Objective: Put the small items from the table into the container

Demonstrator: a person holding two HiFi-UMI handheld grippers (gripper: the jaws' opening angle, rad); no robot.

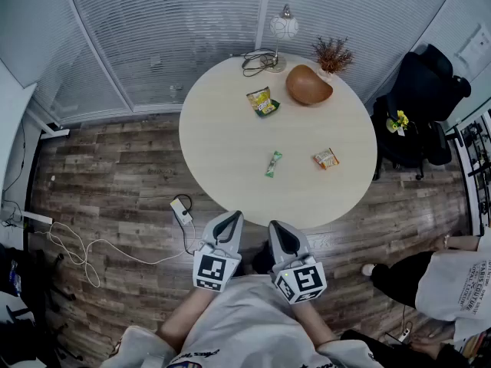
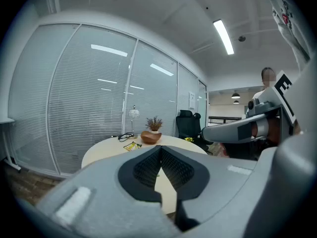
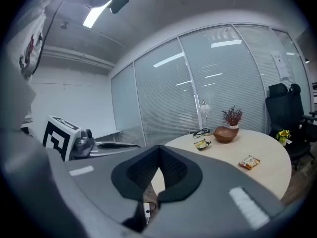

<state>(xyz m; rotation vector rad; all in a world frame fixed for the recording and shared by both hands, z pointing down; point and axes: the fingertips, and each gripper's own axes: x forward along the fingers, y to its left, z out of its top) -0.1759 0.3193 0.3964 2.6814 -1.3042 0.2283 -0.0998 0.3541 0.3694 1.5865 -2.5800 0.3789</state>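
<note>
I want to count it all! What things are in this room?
table: 1, beige, room's middle
bowl: 1, brown, table's far side
yellow packet: 1, yellow-green, beside bowl
green packet: 1, green, table's middle
orange packet: 1, orange, right of green packet
lamp: 1, white, table's far edge
dried plant: 1, reddish-brown, behind bowl
cable: 1, black, by lamp
office chair: 1, black, right of table
power strip: 1, white, floor
left gripper: 1, grey, shut, before table
right gripper: 1, grey, shut, beside it
</note>
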